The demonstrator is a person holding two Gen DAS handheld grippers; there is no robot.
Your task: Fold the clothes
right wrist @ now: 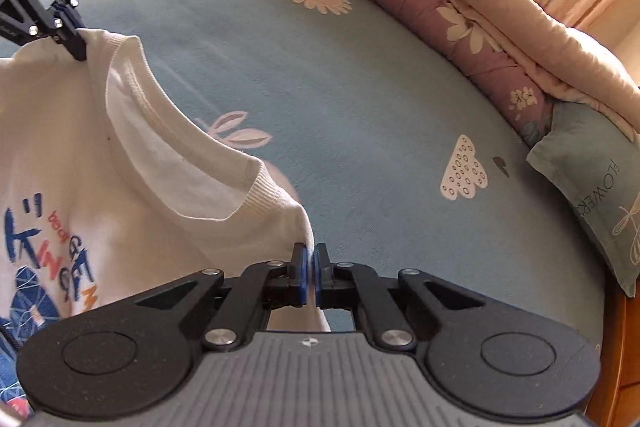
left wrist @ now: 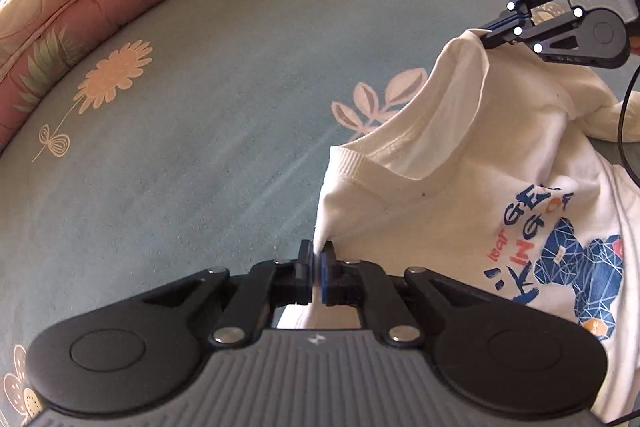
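The white cotton T-shirt with a blue printed front (left wrist: 460,211) is held by its shoulders above the blue flowered bed sheet (left wrist: 200,155), clamped by the left tool (left wrist: 318,269) and the right tool (right wrist: 311,269), probably to spread it flat for folding.

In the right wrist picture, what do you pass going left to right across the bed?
White T-shirt → leaf print → cloud print → blue-green pillow.
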